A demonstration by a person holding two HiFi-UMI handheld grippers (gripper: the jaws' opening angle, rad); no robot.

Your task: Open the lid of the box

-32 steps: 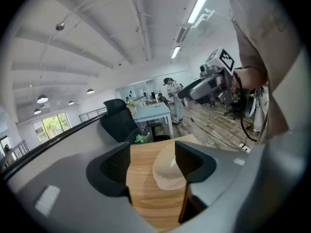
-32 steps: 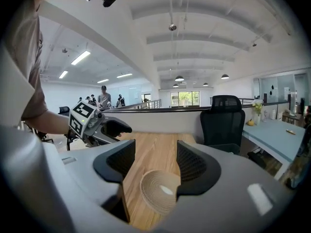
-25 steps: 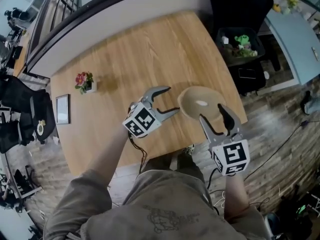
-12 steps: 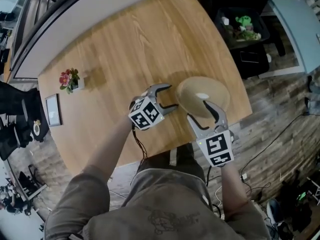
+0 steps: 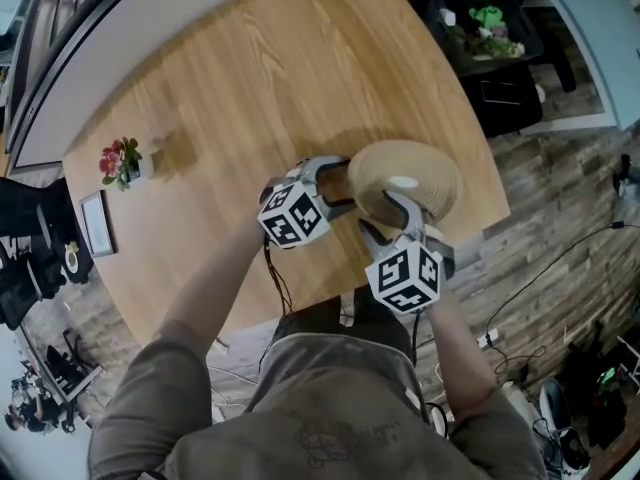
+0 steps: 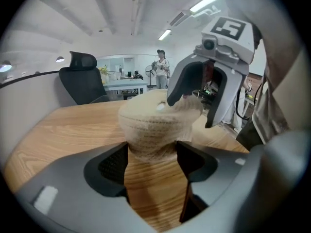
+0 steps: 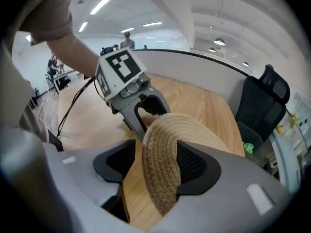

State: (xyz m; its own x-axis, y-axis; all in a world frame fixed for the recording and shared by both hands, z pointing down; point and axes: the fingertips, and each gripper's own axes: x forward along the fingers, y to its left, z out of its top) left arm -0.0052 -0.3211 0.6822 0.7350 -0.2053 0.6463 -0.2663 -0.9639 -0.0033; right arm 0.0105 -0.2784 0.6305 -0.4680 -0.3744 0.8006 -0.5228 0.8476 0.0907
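The woven box [image 6: 148, 125] is stood on the wooden counter [image 5: 250, 88] near its edge, and its lower part is clamped between the jaws of the left tool [image 5: 342, 186]. The rim of its lid [image 7: 165, 154] is gripped by the closed right tool [image 5: 388, 218]

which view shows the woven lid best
The right gripper view: the lid sits close up between the jaws of the right gripper, weave and rim plain. The head view shows its round top, partly covered by that gripper. The left gripper view shows only its side above the box.
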